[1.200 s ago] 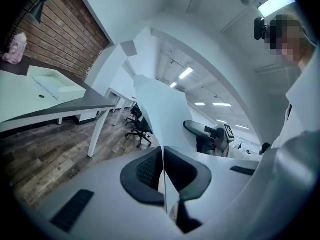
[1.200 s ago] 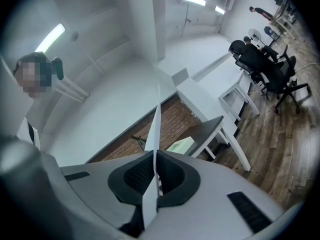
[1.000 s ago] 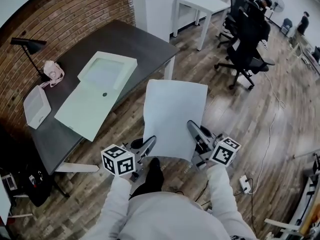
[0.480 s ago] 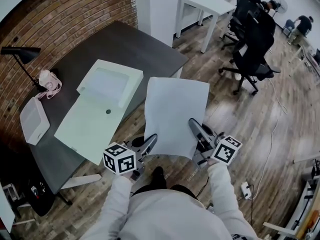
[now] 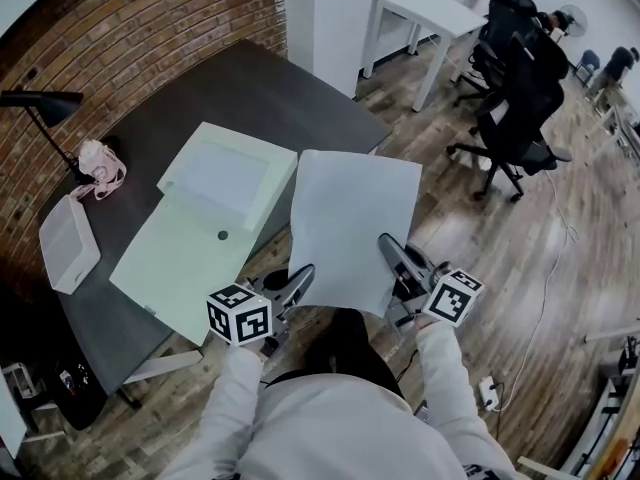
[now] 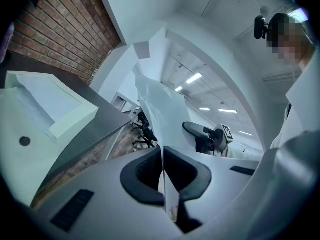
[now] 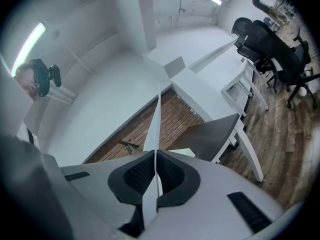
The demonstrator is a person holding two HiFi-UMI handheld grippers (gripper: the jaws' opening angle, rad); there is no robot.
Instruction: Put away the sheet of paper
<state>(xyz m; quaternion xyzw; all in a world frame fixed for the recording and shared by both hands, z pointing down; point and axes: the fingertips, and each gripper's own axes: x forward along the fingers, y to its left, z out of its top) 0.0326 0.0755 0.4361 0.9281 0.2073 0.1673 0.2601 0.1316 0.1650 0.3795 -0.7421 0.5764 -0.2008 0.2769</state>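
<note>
Sheet (image 5: 352, 223) is in front of the person, over the floor (image 5: 470, 238) at the table (image 5: 240, 88) corner. Left claw (image 5: 300, 278) is clamped on its near left edge, right claw (image 5: 389, 246) on its near right edge. Box (image 5: 228, 173) is on the table, just left of the sheet, with its flap (image 5: 175, 258) lying open toward the near table edge. Tray (image 5: 68, 243) is on the table, far left. A small object (image 5: 100, 163) lies behind the tray, with the lamp (image 5: 40, 103) behind that. Chairs (image 5: 520, 78) stand far right, and a second table (image 5: 425, 13) is behind.
</note>
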